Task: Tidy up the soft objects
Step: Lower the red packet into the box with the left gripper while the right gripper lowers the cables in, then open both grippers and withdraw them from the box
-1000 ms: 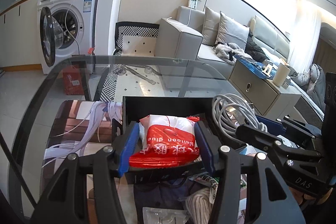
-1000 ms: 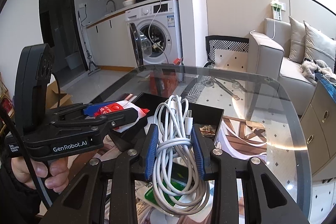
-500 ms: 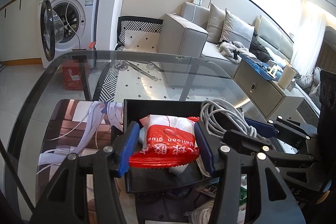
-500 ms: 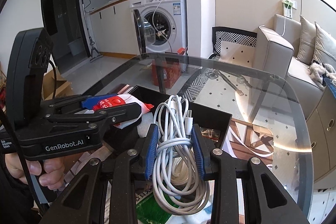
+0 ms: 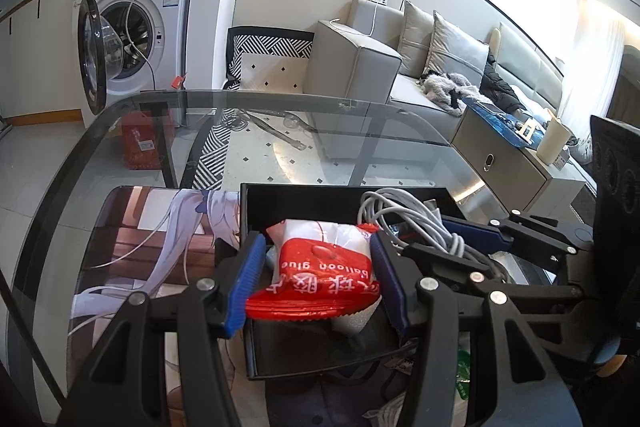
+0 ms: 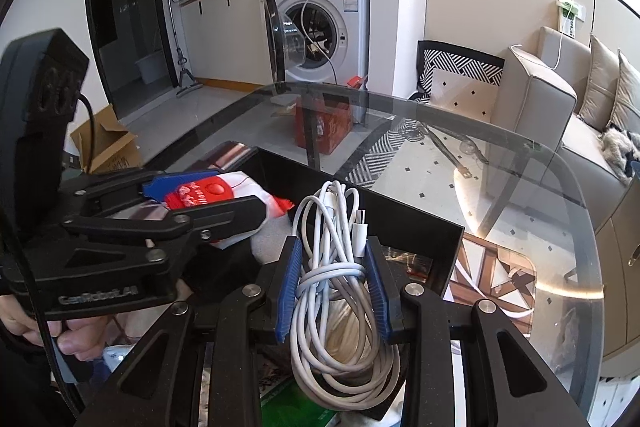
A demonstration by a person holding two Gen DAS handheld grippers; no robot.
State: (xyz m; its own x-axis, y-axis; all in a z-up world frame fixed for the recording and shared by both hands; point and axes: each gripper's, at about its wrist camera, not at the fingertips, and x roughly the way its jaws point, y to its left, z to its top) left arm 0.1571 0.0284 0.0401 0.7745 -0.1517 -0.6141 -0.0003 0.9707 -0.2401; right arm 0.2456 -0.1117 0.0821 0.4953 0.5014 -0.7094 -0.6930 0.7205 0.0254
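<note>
On the glass worktop (image 5: 120, 155) sits our black tray (image 5: 320, 195). Left tool (image 5: 318, 277) pinches the red packet (image 5: 324, 267), right tool (image 6: 332, 283) pinches the white cable (image 6: 340, 267); both hover at centre frame. Next we likely lower and release.

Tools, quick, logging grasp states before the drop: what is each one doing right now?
Left tool: closed on the red and white balloon glue packet.
Right tool: closed on the coiled white cable.

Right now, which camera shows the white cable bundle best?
The right wrist view: the cable bundle fills the middle, held by the right gripper, with coils and plug visible. The left wrist view shows only part of the cable, greyish, off to the right behind that gripper's fingers.
</note>
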